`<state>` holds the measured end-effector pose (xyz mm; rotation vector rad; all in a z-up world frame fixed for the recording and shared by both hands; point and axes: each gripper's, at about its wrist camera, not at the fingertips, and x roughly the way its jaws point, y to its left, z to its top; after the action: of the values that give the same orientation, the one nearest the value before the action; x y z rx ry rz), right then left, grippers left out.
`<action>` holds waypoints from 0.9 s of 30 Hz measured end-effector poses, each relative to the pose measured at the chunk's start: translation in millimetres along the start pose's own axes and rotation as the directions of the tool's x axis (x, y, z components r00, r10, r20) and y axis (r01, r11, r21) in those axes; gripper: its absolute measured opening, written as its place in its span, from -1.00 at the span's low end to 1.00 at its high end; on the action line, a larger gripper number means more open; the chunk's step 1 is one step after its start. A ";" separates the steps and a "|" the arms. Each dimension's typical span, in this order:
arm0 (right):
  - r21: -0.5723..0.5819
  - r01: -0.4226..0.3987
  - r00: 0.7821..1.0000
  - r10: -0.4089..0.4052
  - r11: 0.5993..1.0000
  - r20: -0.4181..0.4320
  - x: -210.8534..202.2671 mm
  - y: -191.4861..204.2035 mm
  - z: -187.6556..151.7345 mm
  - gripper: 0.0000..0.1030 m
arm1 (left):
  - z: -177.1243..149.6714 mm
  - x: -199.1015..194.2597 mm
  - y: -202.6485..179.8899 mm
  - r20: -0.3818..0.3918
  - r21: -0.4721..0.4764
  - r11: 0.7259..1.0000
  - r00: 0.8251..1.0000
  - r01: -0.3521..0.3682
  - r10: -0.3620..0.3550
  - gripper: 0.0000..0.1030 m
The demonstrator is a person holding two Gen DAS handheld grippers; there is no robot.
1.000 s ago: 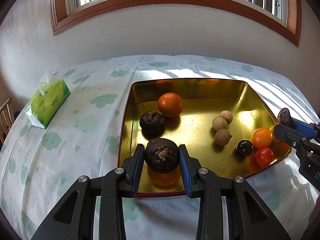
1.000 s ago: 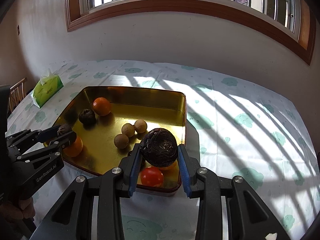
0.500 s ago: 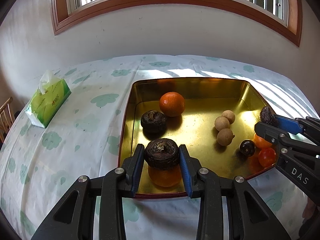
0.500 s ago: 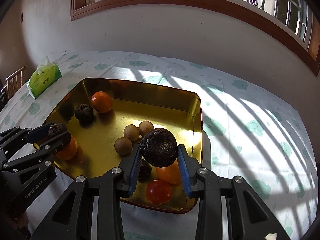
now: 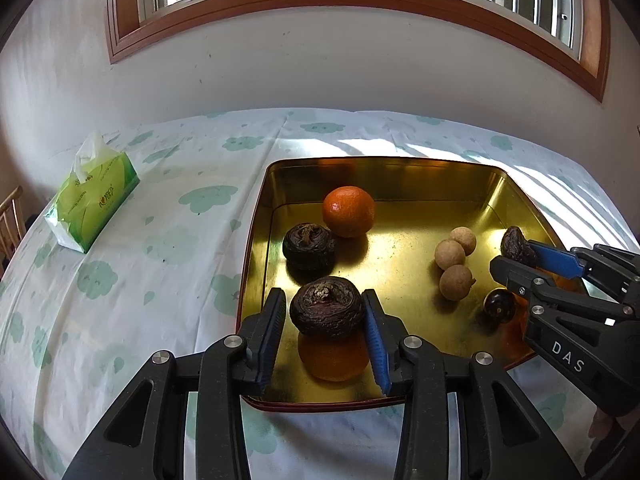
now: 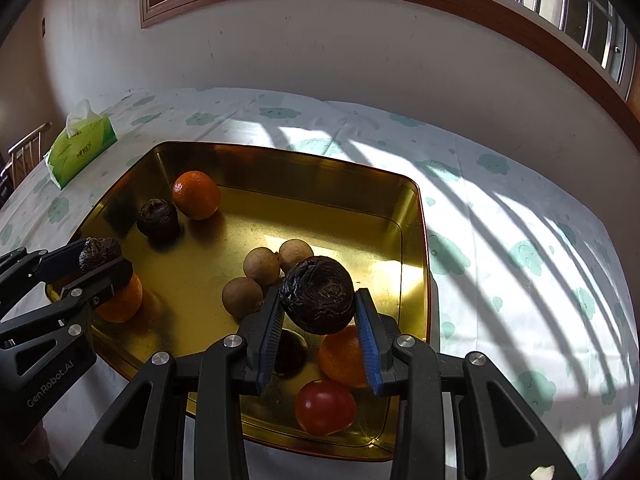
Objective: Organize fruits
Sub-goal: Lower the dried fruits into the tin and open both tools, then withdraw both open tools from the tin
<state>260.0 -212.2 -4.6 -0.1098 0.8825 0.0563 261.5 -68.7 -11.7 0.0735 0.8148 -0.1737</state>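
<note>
A gold tray [image 5: 400,240] holds oranges, longans and dark wrinkled fruits. My left gripper [image 5: 323,304] is at the tray's near left corner and its jaws are opening. A dark wrinkled fruit [image 5: 326,312] sits between the pads, on top of an orange [image 5: 334,360], with a thin gap at the left pad. My right gripper [image 6: 318,300] is shut on another dark wrinkled fruit [image 6: 318,294], held above an orange [image 6: 342,360] and a red tomato [image 6: 325,406] at the tray's right side.
Another orange [image 5: 349,211] and a third wrinkled fruit [image 5: 309,246] lie at the tray's back left. Three longans [image 5: 450,254] and a small dark round fruit [image 5: 499,306] lie in the middle. A green tissue box [image 5: 92,200] stands on the tablecloth, left.
My right gripper has come in over the tray and lower, still shut on its fruit. My left pads have spread slightly off the fruit, which stays on the orange.
</note>
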 end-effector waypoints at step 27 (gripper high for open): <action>0.051 0.003 0.999 -0.005 0.999 0.037 -14.2 1.6 -3.1 0.04 | -2.1 -16.5 -3.3 0.025 -0.007 1.000 1.000 -0.011 0.011 0.14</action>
<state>248.5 -211.1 4.3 -0.0626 0.8459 0.0322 248.3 -69.6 -1.2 0.0693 0.7896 -0.1612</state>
